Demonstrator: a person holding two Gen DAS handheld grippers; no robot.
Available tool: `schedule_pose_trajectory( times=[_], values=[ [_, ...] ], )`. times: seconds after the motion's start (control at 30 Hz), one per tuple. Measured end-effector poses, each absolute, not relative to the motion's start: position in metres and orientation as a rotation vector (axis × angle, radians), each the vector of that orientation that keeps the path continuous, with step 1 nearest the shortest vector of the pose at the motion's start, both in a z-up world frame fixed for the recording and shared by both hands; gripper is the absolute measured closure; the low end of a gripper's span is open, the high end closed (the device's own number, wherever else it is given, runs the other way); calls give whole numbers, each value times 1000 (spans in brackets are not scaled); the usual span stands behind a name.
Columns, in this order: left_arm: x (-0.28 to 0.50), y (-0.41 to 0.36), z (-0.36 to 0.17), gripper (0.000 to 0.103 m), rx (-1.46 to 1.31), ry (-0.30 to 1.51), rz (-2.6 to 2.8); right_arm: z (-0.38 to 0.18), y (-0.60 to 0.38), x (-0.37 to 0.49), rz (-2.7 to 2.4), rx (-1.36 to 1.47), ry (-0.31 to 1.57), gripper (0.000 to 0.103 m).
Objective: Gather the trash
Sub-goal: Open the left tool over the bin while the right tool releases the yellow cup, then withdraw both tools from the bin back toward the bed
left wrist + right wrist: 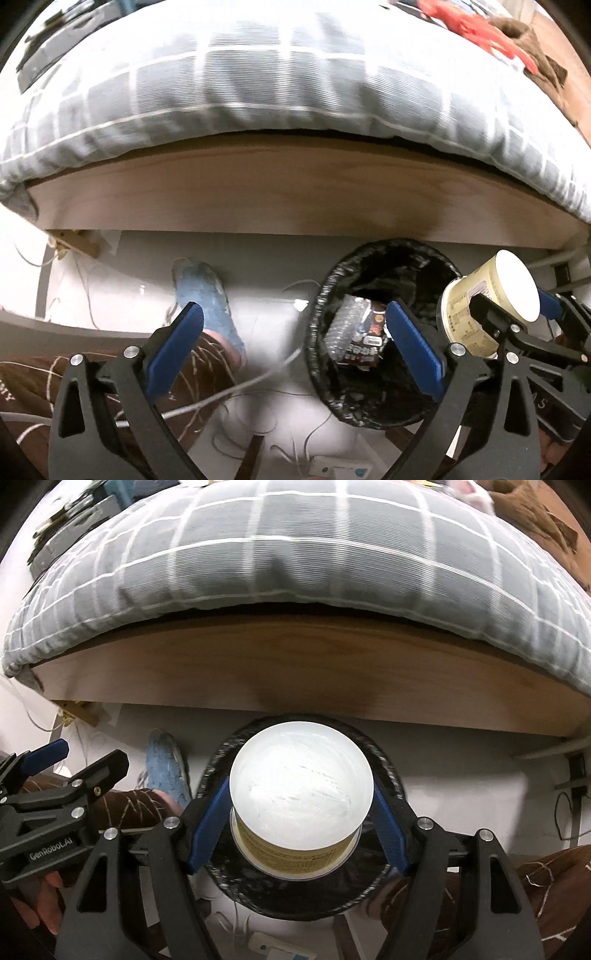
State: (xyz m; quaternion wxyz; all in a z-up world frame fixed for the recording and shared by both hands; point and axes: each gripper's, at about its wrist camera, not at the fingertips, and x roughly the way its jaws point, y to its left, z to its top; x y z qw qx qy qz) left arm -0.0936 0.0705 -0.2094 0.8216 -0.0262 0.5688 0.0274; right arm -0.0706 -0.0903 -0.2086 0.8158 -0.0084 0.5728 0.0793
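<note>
A round bin (pixel 325 295) lined with a black bag stands on the floor below the bed; a crumpled wrapper and clear plastic (pixel 354 332) lie inside it. My right gripper (pixel 301 808) is shut on a cream paper tub (pixel 299 786), held bottom-forward over the bin (pixel 388 771). In the left wrist view the tub (pixel 491 302) hangs at the bin's right rim in the right gripper (pixel 513 317). My left gripper (pixel 295 339) is open and empty above the bin's left side; it also shows at the left of the right wrist view (pixel 74 760).
A bed with a grey checked duvet (pixel 280 85) and a wooden side board (pixel 295 192) fills the upper view. A foot in a blue slipper (pixel 207 299) stands left of the bin. White cables (pixel 240 391) and a power strip (pixel 332 469) lie on the floor.
</note>
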Motion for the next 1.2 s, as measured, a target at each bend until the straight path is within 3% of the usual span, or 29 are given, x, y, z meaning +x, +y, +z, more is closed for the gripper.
schedule_pose_trajectory(
  times=[0.3,0.4,0.6,1.2],
  values=[
    [-94,90,-211,6,-67,1210,94,-206,-71,-68,191,-43,1222,33],
    [-94,91,-211,6,-67,1210,93,-204,-75,-69,181,-45,1210,20],
    [-91,88,-207,6,-73,1205,86,-204,-81,-71,163,-57,1189,8],
    [-83,66,-135,6,-48,1085,43,-142,-125,-69,54,-68,1064,8]
  ],
)
